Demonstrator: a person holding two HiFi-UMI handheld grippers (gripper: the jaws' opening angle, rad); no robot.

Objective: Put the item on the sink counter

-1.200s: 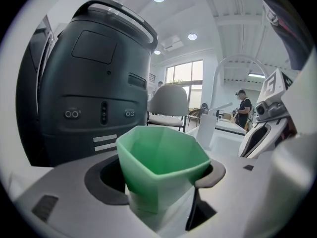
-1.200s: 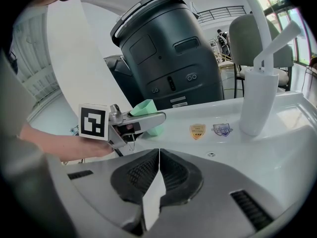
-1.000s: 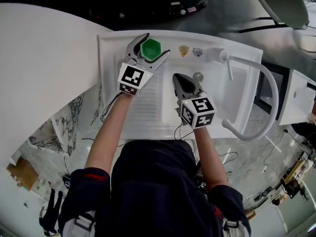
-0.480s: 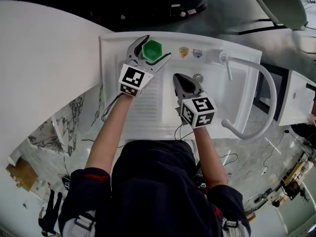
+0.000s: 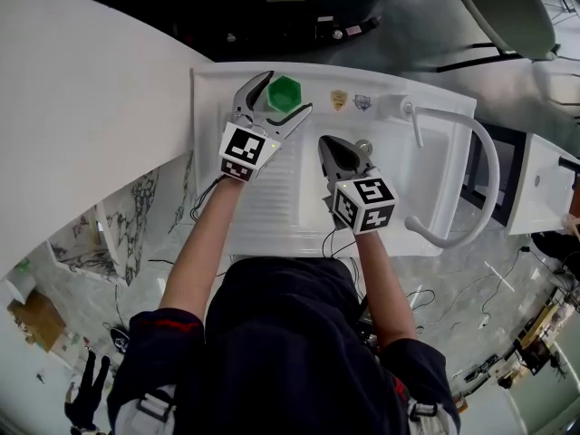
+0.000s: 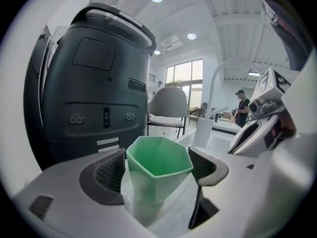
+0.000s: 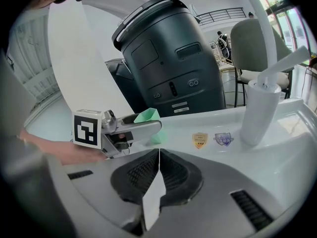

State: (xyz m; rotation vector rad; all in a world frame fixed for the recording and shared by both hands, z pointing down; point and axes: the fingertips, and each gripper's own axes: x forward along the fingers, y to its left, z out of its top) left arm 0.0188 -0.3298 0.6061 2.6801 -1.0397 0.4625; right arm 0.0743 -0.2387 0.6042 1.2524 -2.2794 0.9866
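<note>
"Where's the cup (image 6: 159, 163)?"

"Upper middle of the head view, upright on the back ledge of the sink counter (image 5: 216, 87), just left of two small badges (image 5: 338, 99). It stands between the jaws of my left gripper (image 5: 283, 96). Those jaws are spread wide, and the pads (image 6: 110, 171) flank it without pressing."

"And your other tool?"

"My right gripper (image 5: 326, 145) is clenched on nothing, at the centre of that view, low over the sink."

"How would the cup handle?"

"Light, I'd judge. It's empty, thin-walled green plastic with six flat sides narrowing toward the base. It looks stiff enough to hold its shape, though a hard squeeze might flex the wall. The surface is smooth, and the counter under it is glossy, so a nudge from one jaw could slide or tip it."

"Where would you take hold?"

"Across two opposite flats, a little below the rim. My pads are ribbed rubber and should bite well there."

"And the surroundings?"

"The counter looks like moulded white plastic, shiny, with a ribbed drainboard (image 5: 272, 198) left of centre. The faucet (image 7: 258, 113) is a smooth white tube at the right."
</note>
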